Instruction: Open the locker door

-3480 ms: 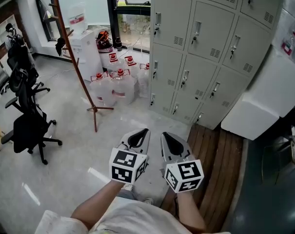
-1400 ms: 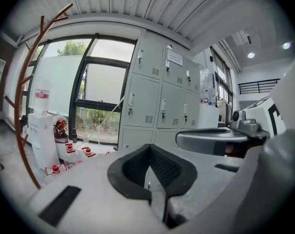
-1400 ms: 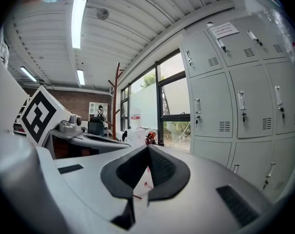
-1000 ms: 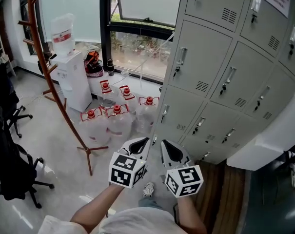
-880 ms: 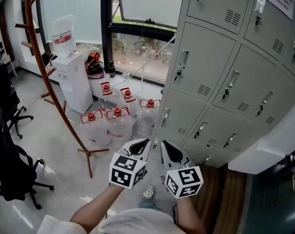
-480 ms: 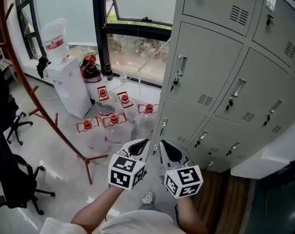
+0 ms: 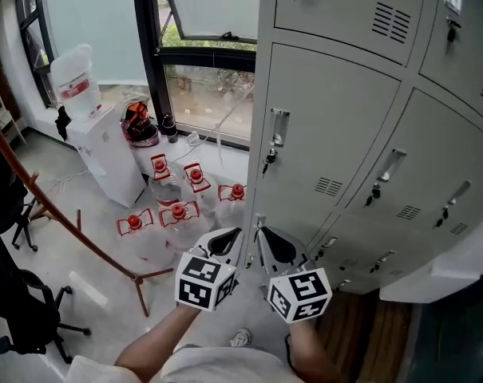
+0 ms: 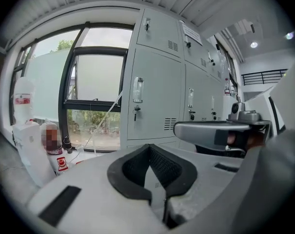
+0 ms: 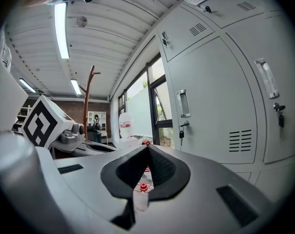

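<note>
A bank of grey lockers [image 7: 385,70] fills the right of the head view. The nearest closed door [image 7: 337,134] has a vertical handle [image 7: 277,126] with a key [image 7: 267,162] hanging below it. My left gripper [image 7: 225,242] and right gripper [image 7: 273,246] are held side by side below that door, apart from it, both shut and empty. In the left gripper view the left gripper [image 8: 149,147] points at the door's handle [image 8: 137,89]. From the right gripper [image 9: 147,147] the same handle [image 9: 182,103] and key [image 9: 181,133] show to the right.
Several water bottles with red caps [image 7: 177,214] stand on the floor by the window [image 7: 201,78]. A white water dispenser [image 7: 105,146] is to their left. A reddish coat stand [image 7: 57,214] and a black office chair [image 7: 17,309] are at the left.
The view has come closer to the lockers, so the nearest door looks larger and higher. Both grippers stay shut, side by side.
</note>
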`<act>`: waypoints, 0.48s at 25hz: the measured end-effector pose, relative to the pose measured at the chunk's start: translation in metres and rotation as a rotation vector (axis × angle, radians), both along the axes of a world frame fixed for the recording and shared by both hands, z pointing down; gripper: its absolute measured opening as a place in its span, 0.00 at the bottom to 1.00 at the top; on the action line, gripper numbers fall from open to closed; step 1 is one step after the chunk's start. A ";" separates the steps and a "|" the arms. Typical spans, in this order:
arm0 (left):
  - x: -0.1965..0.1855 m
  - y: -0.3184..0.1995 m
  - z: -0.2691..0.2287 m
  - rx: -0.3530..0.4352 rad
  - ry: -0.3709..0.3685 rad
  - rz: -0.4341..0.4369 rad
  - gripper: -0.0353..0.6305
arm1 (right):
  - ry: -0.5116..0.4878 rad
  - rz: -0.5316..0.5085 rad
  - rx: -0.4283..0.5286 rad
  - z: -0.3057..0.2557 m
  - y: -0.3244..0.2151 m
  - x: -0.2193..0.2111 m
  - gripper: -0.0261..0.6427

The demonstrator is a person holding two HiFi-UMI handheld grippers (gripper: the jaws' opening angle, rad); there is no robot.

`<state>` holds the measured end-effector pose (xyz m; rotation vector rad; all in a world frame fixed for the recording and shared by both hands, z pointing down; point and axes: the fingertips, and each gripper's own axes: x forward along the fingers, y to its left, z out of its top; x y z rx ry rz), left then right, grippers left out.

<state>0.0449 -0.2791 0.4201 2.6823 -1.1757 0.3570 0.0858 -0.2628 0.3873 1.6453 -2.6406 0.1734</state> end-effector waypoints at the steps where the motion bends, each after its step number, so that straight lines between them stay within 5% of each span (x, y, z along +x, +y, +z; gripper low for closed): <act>1: 0.004 -0.005 -0.001 0.004 0.000 0.000 0.06 | 0.000 -0.001 0.004 -0.001 -0.005 0.003 0.04; 12: 0.029 -0.050 -0.011 0.026 0.036 0.029 0.06 | 0.037 0.007 0.037 -0.017 -0.043 0.021 0.04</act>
